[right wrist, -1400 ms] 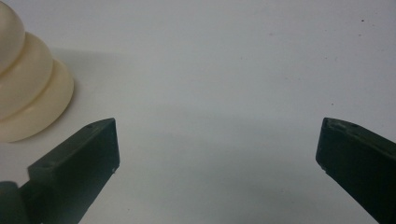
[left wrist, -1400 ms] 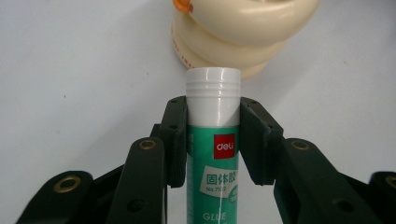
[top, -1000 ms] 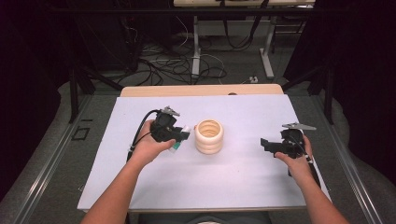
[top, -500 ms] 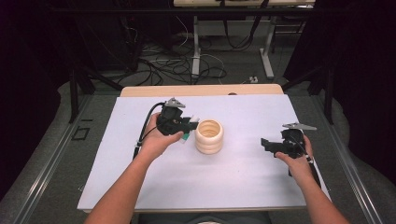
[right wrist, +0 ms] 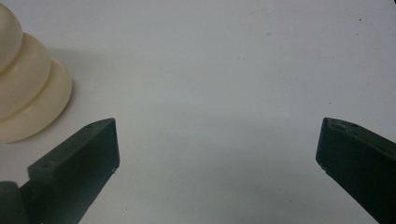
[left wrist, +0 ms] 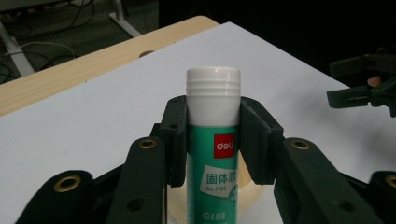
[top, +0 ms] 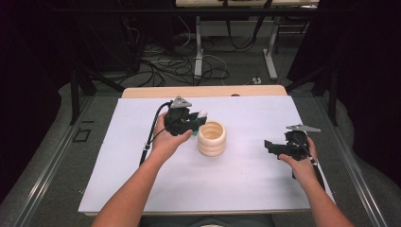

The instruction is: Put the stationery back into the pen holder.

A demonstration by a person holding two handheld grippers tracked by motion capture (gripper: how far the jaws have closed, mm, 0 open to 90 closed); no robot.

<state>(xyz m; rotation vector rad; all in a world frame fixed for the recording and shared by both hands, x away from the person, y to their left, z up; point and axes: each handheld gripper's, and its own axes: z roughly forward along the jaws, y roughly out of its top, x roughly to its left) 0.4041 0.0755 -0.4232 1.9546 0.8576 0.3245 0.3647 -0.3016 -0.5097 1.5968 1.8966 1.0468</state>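
Your left hand-held gripper (top: 193, 124) pinches the glue stick (left wrist: 213, 140), at 9 o'clock beside the ringed holder (top: 212, 138). Right hand-held gripper (right wrist: 217, 154) spread, idle. Risk: tilted stick clips the rim, tipping it.

A white table top (top: 246, 184) fills the middle and lower part of the high view, with a strip of pale wood (top: 142, 91) running along its far edge. Grey floor (top: 170, 54) lies beyond it in the upper middle of the frame, strewn with loose black and white cables (top: 161, 71). Two white table legs (top: 198, 52) stand there on the floor, under a light wooden top (top: 246, 2) at the very upper edge. Dark curtains (top: 359, 71) close off the upper left and upper right. Grey metal rails (top: 42, 175) run along the lower left and lower right sides. The light is dim and even.
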